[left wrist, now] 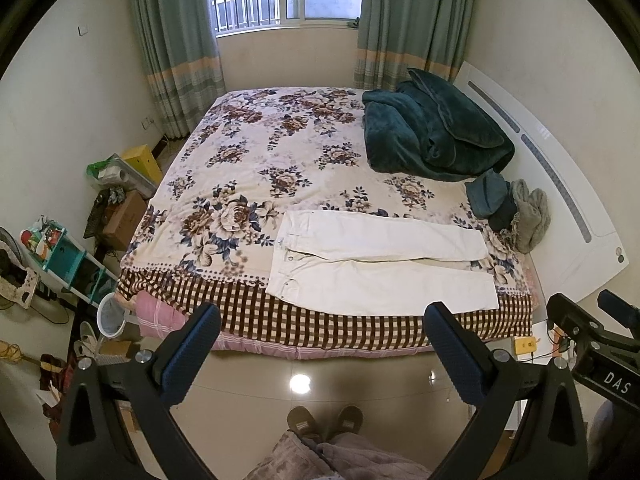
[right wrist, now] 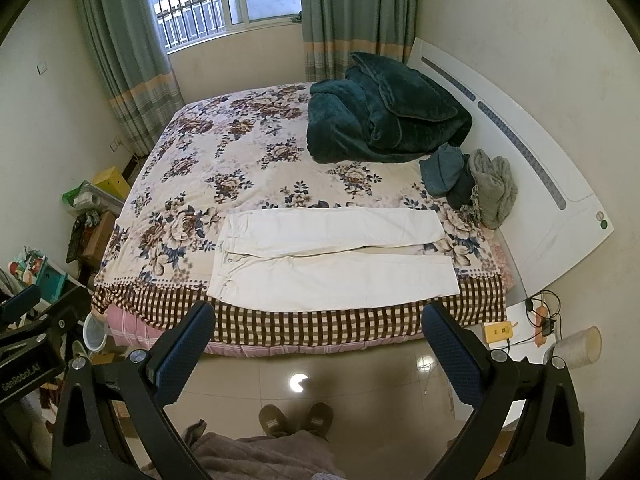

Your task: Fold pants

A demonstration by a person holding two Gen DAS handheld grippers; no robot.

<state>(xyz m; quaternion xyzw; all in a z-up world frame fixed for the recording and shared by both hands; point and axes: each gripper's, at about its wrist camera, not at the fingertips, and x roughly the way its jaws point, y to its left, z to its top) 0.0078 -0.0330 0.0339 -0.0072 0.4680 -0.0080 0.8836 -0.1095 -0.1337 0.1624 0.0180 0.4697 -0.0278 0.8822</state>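
Observation:
White pants (left wrist: 380, 264) lie flat on the near edge of the flowered bed (left wrist: 256, 160), waistband to the left, both legs stretched to the right. They also show in the right wrist view (right wrist: 332, 260). My left gripper (left wrist: 322, 332) is open and empty, held above the floor in front of the bed, well short of the pants. My right gripper (right wrist: 318, 330) is open and empty too, at about the same distance. The right gripper's body shows at the right edge of the left wrist view (left wrist: 600, 348).
A dark green blanket (left wrist: 432, 132) and a pile of clothes (left wrist: 508, 208) lie at the bed's right side by the white headboard (left wrist: 560, 184). A nightstand with a yellow box (right wrist: 498, 332) stands right. Shelves, boxes and a bin (left wrist: 112, 316) crowd the left. My slippered feet (left wrist: 324, 420) stand on the tiled floor.

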